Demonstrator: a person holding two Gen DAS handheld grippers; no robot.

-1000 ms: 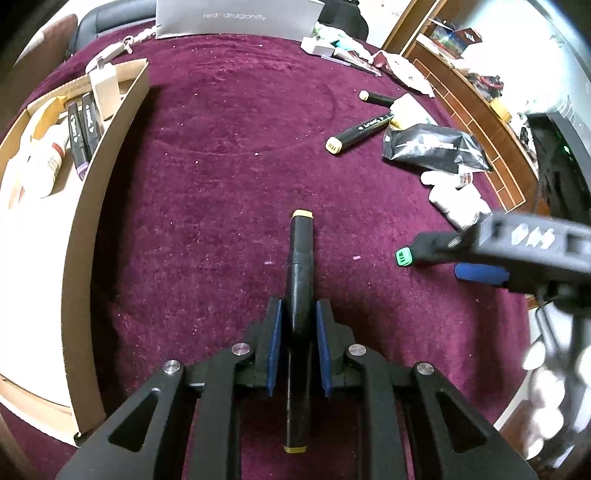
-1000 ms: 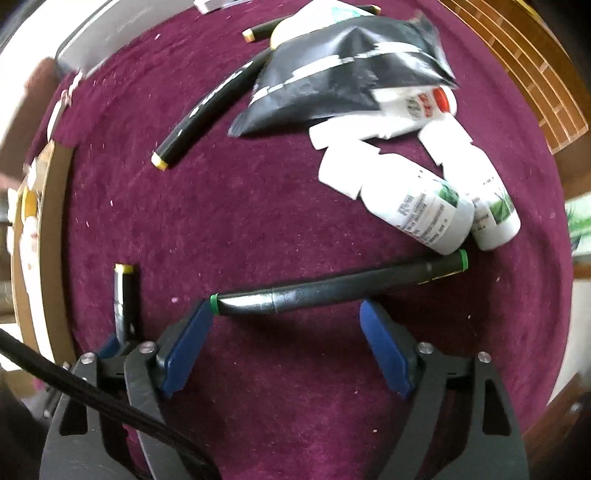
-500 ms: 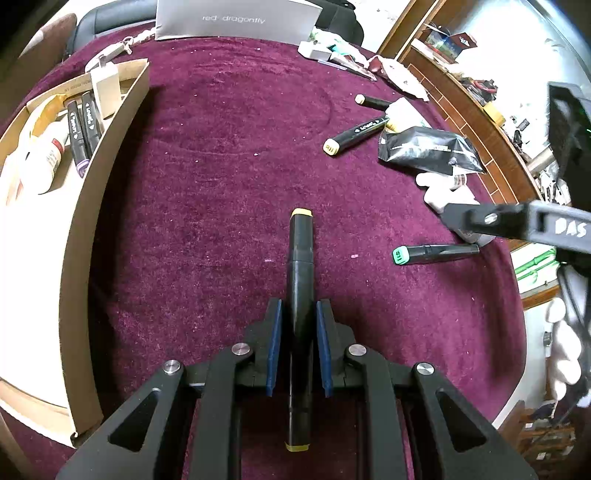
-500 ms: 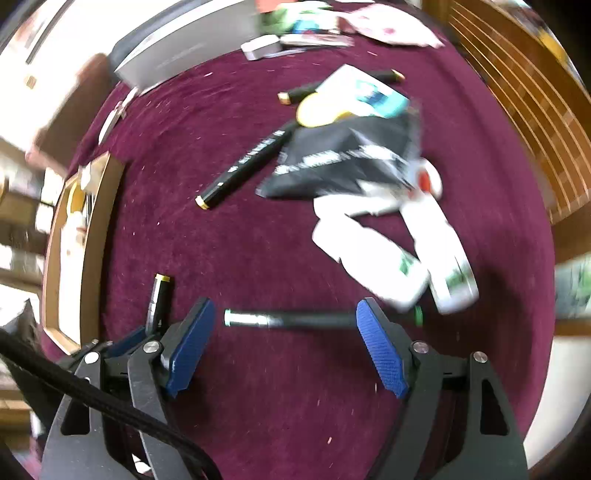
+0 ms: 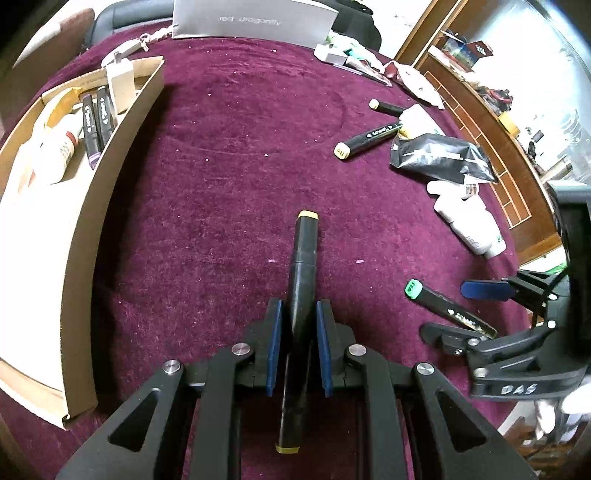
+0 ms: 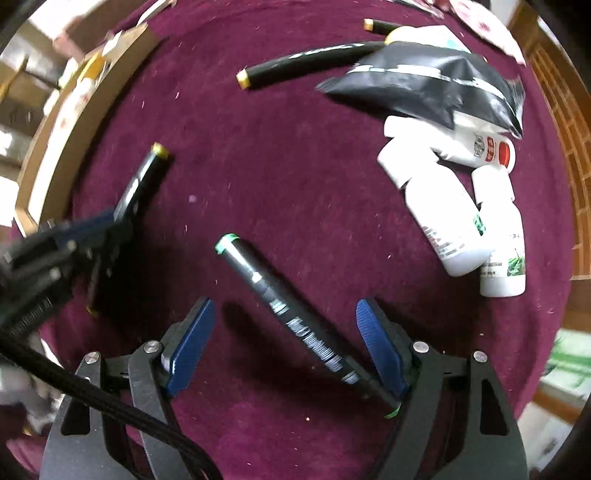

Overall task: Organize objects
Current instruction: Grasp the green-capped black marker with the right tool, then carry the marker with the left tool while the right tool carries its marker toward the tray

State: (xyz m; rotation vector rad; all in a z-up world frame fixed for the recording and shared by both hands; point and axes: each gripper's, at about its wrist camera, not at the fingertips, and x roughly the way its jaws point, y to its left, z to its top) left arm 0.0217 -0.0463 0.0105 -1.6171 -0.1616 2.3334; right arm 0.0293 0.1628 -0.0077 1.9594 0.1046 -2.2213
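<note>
My left gripper point(image 5: 298, 306) is shut on a black marker with yellow caps point(image 5: 304, 254), whose tip pokes forward just over the purple cloth. A black marker with green caps point(image 6: 258, 277) lies on the cloth at a slant between the blue pads of my right gripper point(image 6: 285, 304). Those jaws are closing, and the pads stand clear of the marker. In the left wrist view the right gripper point(image 5: 447, 310) hangs over that green-capped marker point(image 5: 436, 299) at the right. A cardboard box point(image 5: 110, 166) on the left holds two markers point(image 5: 92, 125) and a white bottle point(image 5: 59, 151).
At the right lie a black pouch point(image 5: 439, 157), white bottles point(image 5: 469, 221) and two more yellow-capped markers point(image 5: 365, 142). A grey box point(image 5: 255, 18) stands at the back. A wooden shelf point(image 5: 491, 122) runs past the table's right edge.
The right gripper rolled, so the green-capped marker now runs slantwise between its fingers instead of across them, and its jaws narrowed a little. The left gripper kept still with its marker.
</note>
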